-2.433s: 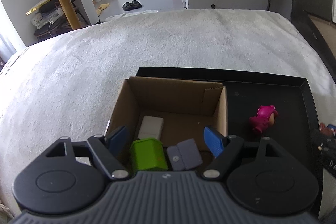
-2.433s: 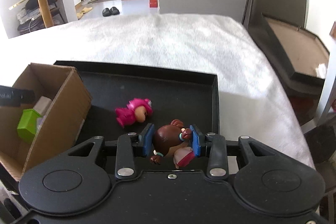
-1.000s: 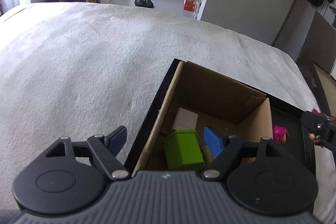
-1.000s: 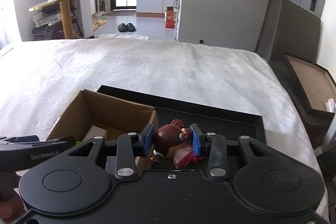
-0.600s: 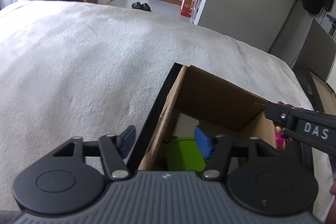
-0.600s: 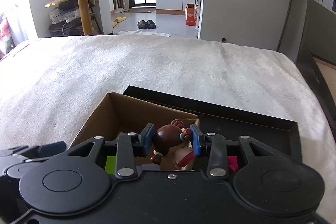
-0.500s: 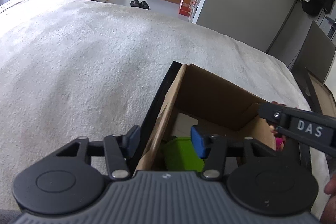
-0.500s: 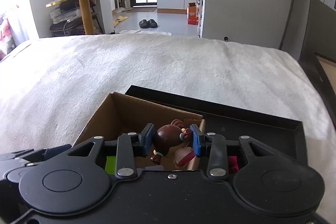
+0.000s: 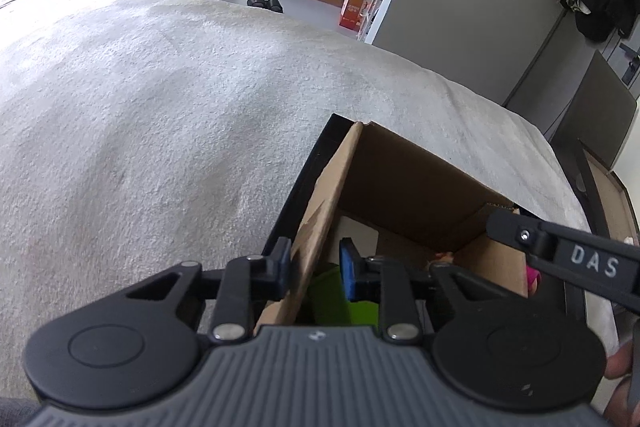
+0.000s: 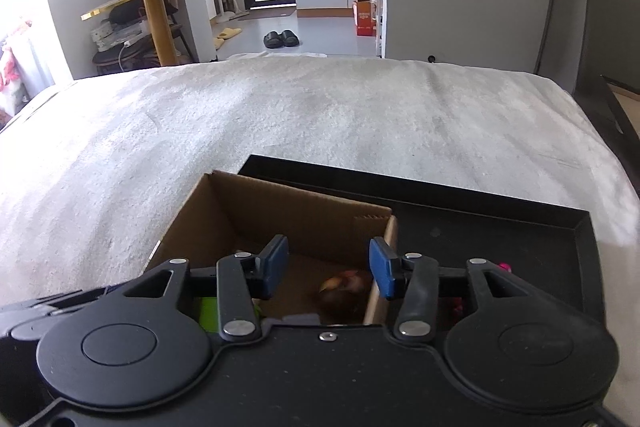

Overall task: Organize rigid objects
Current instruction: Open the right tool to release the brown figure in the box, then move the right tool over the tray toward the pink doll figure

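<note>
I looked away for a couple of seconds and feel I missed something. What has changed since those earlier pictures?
The right gripper carried the brown-haired doll from the black tray over the cardboard box and let go; its jaws are now open and the blurred doll lies below them inside. The left gripper closed in around the box's left wall. The green block stayed in the box, and the pink toy stayed on the tray.

Black left gripper (image 9: pixel 314 269), blue pads (image 9: pixel 349 273), silver screws, ribbed grey housing
</note>
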Motion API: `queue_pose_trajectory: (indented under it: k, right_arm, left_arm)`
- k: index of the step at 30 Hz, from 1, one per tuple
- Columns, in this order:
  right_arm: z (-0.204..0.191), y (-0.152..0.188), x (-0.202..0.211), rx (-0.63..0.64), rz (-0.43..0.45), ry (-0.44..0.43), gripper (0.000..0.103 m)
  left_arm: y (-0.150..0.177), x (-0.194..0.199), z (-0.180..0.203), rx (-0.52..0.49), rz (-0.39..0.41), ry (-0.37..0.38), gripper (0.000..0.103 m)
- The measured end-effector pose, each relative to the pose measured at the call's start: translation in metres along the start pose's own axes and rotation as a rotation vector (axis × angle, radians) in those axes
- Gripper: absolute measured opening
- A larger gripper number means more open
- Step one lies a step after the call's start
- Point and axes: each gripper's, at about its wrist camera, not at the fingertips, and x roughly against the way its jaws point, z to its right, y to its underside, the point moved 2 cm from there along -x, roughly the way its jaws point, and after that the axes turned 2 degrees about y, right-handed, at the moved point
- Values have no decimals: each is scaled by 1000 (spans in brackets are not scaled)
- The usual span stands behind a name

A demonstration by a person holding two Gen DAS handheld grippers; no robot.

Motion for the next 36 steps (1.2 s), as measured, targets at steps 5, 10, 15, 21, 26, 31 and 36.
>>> queue_pose_trajectory:
  k: [5, 10, 15, 21, 26, 31, 36]
  right_arm:
    - [7, 5, 8, -3, -5, 7, 52]
    - [16, 11, 19, 11, 5, 23, 60]
    - [28, 15, 27, 15, 15, 27, 64]
    - [52, 18, 36, -13, 27, 26, 68]
    - [75, 17, 38, -24, 41, 22, 73]
    - [94, 9, 42, -28, 77, 9, 76]
    - [115, 5, 36, -76, 99, -19, 77]
  left_arm:
    - [0, 0, 1, -3, 0, -5, 25]
    - [0, 3, 4, -13, 0, -17, 25]
    - [0, 7, 9, -30, 5, -41, 25]
    - [0, 13, 20, -62, 20, -86, 29]
    - [2, 14, 31, -104, 16, -121, 35]
    - [2, 10, 36, -115, -4, -159, 46]
    - [3, 12, 46, -160, -1, -183, 56]
